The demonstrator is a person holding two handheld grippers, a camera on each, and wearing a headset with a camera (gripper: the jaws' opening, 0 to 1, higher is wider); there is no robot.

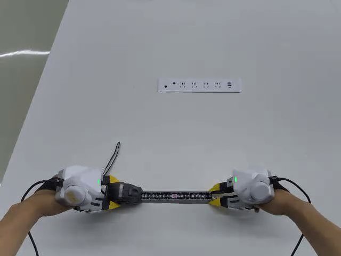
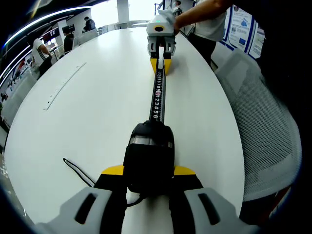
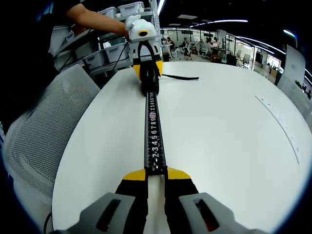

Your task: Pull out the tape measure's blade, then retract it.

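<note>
– While the blade (image 3: 153,131) lies stretched flat on the desk (image 1: 160,133), running 9 to 3 o'clock, what's holding it?
– The left gripper (image 1: 113,193) is clamped on the tape measure (image 2: 148,151) body. The right gripper (image 3: 156,174) is pinched narrow on the blade's tip.
– So the pull-out looks about done. How would you retract?
– I'd walk the right gripper toward 9 o'clock along the blade's own line, tip low and tension light, so it feeds in straight without buckling or snapping back.
– Room?
– Plenty. The power strip (image 1: 199,85) sits well off at 12 o'clock, and the strap (image 1: 113,154) trails toward 12 from the body. The desk edge at 6 o'clock is near, I judge, so don't drift that way.
</note>
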